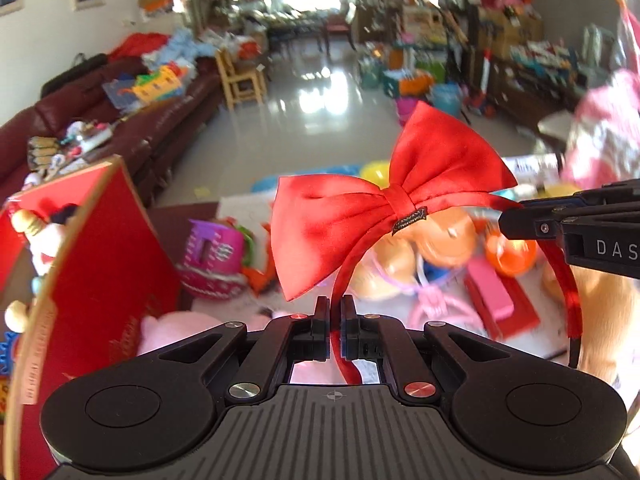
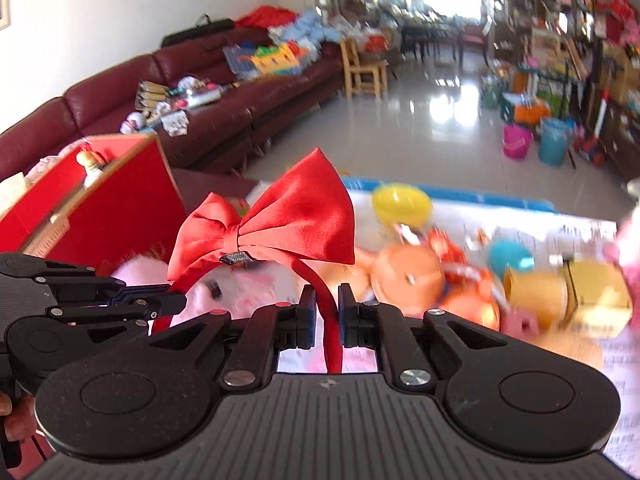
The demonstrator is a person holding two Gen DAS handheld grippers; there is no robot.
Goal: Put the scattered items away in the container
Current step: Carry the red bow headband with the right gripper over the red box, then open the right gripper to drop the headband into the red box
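A red headband with a big satin bow [image 1: 376,204] is held up in the air by both grippers. My left gripper [image 1: 335,312] is shut on one end of its band. My right gripper [image 2: 323,300] has its jaws close around the other side of the band [image 2: 326,300], gripping it. The right gripper's fingers also show at the right edge of the left wrist view [image 1: 560,224], and the left gripper shows at the left of the right wrist view [image 2: 120,300]. The red container box [image 1: 108,264] stands open at the left, with plush toys inside; it also shows in the right wrist view [image 2: 120,208].
Below lie scattered toys: a pink plush [image 2: 248,284], orange plush toys [image 2: 408,272], a yellow ball [image 2: 400,202], a pink toy basket [image 1: 216,256], a red flat box [image 1: 500,300]. A dark red sofa [image 2: 200,92] piled with items runs along the left wall.
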